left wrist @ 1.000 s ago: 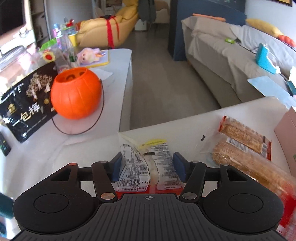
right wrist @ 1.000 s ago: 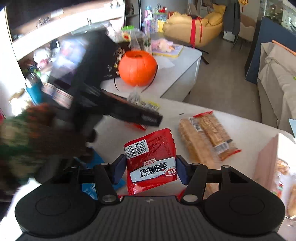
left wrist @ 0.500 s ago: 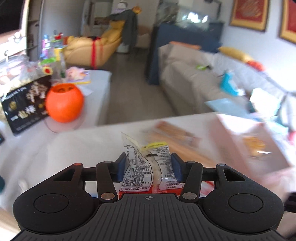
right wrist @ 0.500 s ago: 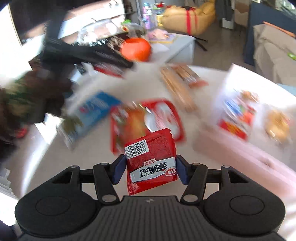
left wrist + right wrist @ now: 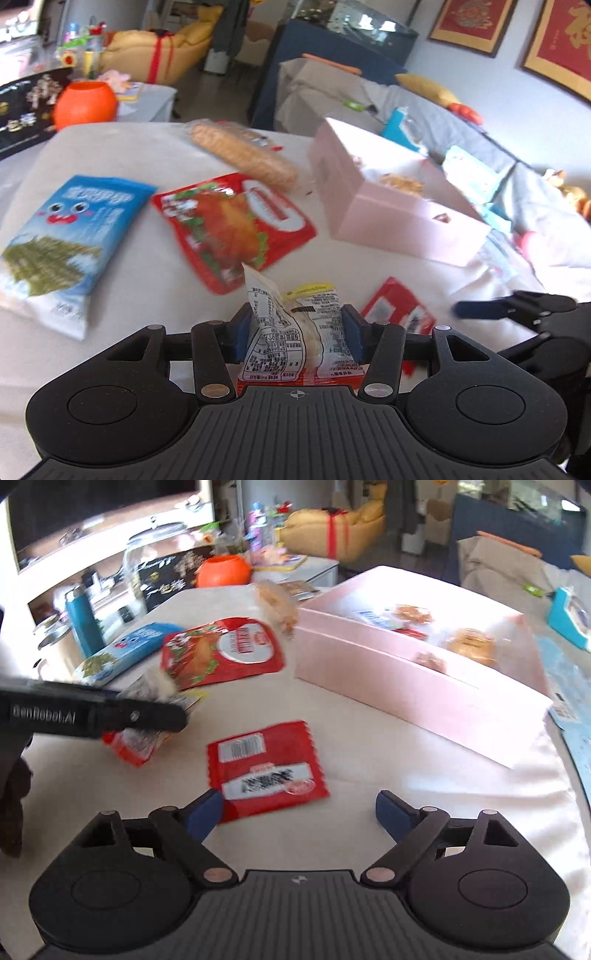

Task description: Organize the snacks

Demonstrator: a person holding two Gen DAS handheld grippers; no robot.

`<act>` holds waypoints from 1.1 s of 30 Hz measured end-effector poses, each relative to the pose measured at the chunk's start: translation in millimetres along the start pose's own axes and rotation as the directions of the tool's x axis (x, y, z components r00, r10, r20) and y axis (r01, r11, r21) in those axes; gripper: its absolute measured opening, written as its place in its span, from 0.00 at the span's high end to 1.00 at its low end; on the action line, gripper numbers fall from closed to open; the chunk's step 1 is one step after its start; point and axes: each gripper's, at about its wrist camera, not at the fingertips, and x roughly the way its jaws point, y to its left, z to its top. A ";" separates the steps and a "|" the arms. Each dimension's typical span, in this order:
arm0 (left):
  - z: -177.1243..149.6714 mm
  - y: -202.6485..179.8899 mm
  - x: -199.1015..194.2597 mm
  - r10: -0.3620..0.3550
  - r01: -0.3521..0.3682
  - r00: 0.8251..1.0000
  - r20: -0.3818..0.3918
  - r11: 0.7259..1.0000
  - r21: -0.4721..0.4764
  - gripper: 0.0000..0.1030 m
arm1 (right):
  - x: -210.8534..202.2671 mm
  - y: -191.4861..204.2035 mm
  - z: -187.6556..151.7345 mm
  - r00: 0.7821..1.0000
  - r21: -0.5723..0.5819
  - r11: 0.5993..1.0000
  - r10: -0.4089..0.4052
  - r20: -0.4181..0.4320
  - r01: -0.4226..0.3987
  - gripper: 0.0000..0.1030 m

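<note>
My left gripper [image 5: 293, 328] is clamped on the clear snack pack [image 5: 295, 332], held above the table. My right gripper [image 5: 299, 812] is spread wide, nothing in it — small red packet [image 5: 266, 770] lies flat just ahead, short of the pink box [image 5: 417, 679]. Risks: thin film slips from the left pinch; flat packet skids when I try scooping it.

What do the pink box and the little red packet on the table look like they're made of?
The pink box looks like matte cardboard or thin board: flat stiff walls, crisp edges, no shine, though plastic can't be excluded. The small red packet seems to be glossy plastic film: zigzag crimped ends, a printed barcode panel, and it lies slightly rumpled on the white tablecloth.
</note>
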 end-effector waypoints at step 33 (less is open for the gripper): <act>-1.1 9.8 -6.5 -0.018 0.017 0.999 -0.033 0.999 -0.045 0.54 | -2.1 -29.7 -4.4 0.985 0.132 0.977 -0.170 -0.001 0.169 0.11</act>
